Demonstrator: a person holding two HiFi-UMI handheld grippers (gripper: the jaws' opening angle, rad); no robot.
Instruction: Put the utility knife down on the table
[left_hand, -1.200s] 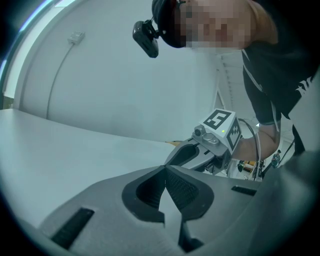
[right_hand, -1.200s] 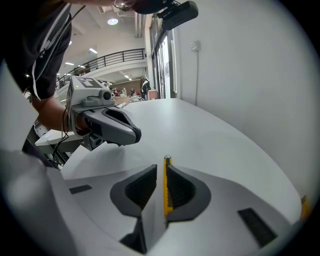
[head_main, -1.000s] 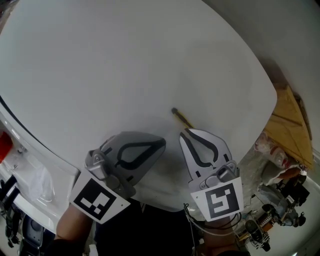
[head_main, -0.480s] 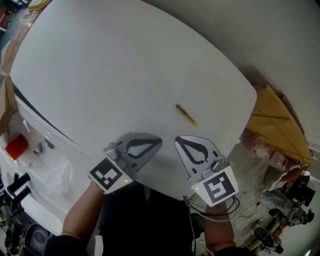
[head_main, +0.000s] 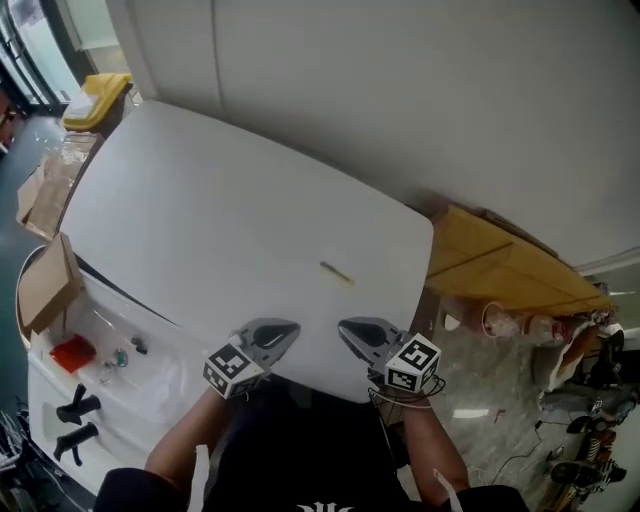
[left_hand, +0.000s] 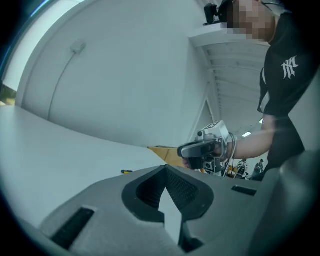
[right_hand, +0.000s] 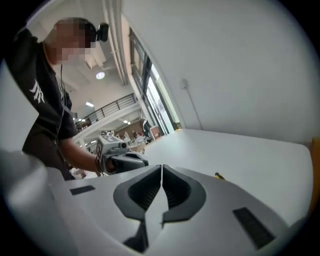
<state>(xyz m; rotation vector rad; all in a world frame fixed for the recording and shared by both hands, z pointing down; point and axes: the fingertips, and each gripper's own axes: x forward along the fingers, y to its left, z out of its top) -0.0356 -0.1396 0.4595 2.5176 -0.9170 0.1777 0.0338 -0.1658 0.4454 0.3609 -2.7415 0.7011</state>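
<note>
On the desk (head_main: 220, 200) lies the utility knife (head_main: 336, 273); the job looks done. The left tool (head_main: 290, 330) and right tool (head_main: 348, 330) are clenched, empty.

You've pulled your right claw (head_main: 345, 327) and left claw (head_main: 292, 328) back to the near edge of the worktop (head_main: 200, 210) (your head has risen too), so the utility knife (head_main: 336, 273) now lies well apart from both.

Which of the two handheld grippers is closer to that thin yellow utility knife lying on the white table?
Right. The right gripper sits just below the thin yellow utility knife in the head view; the left gripper lies further off, down-left.
</note>
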